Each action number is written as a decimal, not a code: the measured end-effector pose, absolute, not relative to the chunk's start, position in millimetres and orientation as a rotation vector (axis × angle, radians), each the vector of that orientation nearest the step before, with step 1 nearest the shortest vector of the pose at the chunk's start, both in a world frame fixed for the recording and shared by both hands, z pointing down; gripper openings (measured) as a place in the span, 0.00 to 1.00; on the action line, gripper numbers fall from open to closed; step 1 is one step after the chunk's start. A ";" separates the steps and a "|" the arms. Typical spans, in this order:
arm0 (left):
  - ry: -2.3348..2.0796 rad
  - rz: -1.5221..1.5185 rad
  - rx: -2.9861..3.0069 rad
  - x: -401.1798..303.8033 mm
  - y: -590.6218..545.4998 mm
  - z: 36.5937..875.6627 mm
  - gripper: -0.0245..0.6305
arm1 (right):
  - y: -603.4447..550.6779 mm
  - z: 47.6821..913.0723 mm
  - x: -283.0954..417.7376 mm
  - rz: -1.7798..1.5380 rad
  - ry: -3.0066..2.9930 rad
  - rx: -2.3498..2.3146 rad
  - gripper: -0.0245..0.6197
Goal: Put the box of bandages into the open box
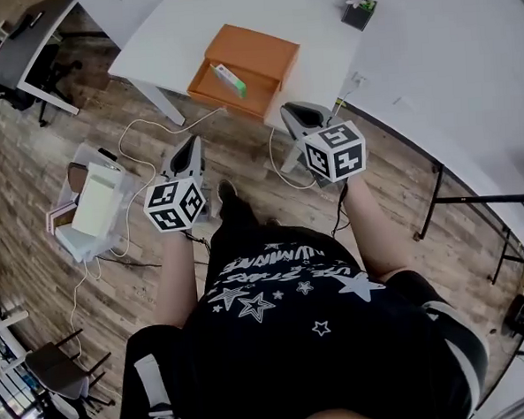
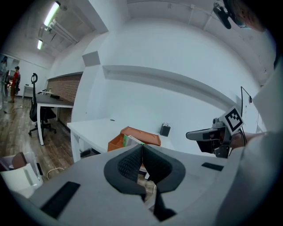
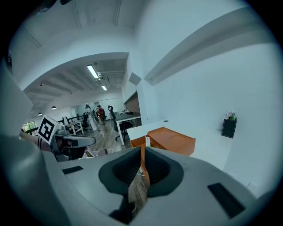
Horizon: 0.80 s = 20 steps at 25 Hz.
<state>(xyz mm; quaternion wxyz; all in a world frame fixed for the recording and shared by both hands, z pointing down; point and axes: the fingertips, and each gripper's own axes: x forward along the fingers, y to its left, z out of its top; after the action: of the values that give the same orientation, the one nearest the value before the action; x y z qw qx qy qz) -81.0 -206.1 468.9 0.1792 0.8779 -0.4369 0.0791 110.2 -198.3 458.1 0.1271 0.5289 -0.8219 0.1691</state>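
Standing back from the white table [image 1: 321, 15], I hold both grippers low in front of my chest, over the wooden floor [image 1: 34, 253]. Far left on that floor sits a clear plastic bin [image 1: 94, 206] with white items in it, and a pale cable [image 1: 142, 123] loops near it.

My left gripper [image 1: 190, 147] points toward the table; in the left gripper view its jaws are pressed together with nothing between them.

Ahead of it, near the table's front edge, lies the orange open box [image 1: 211, 94], a shallow tray with its orange lid [image 1: 254, 50] lying flat just beside it on the far side. The box of bandages [image 1: 229, 79] is inside that tray: a small slim carton, mostly white with bright green along one end and edge. From the gripper views it stands on end, its top rising above the tray's rim. Neither gripper touches it; both are well apart from the table.

My right gripper [image 1: 300, 113] sits a little further forward than the left, its jaws also closed on each other and empty.

Further right, toward the back of the table, stands a small dark pot with a plant [image 1: 359, 10].
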 end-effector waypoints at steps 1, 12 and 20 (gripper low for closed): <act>-1.240 0.223 2.477 -81.4 -200.7 469.7 0.07 | -194.3 459.0 110.1 0.493 -2.395 1.533 0.13; -1.265 0.251 2.453 -78.1 -171.0 476.7 0.07 | -167.4 472.0 106.5 0.534 -2.428 1.485 0.13; -1.224 0.250 2.466 -74.9 -166.6 480.0 0.07 | -160.4 473.6 102.8 0.530 -2.415 1.491 0.13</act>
<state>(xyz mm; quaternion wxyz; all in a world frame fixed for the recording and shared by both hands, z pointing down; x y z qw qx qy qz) -74.9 -166.6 480.0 0.1876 0.8762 -0.4350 0.0887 102.8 -160.4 473.6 0.1268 0.5121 -0.8298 0.1820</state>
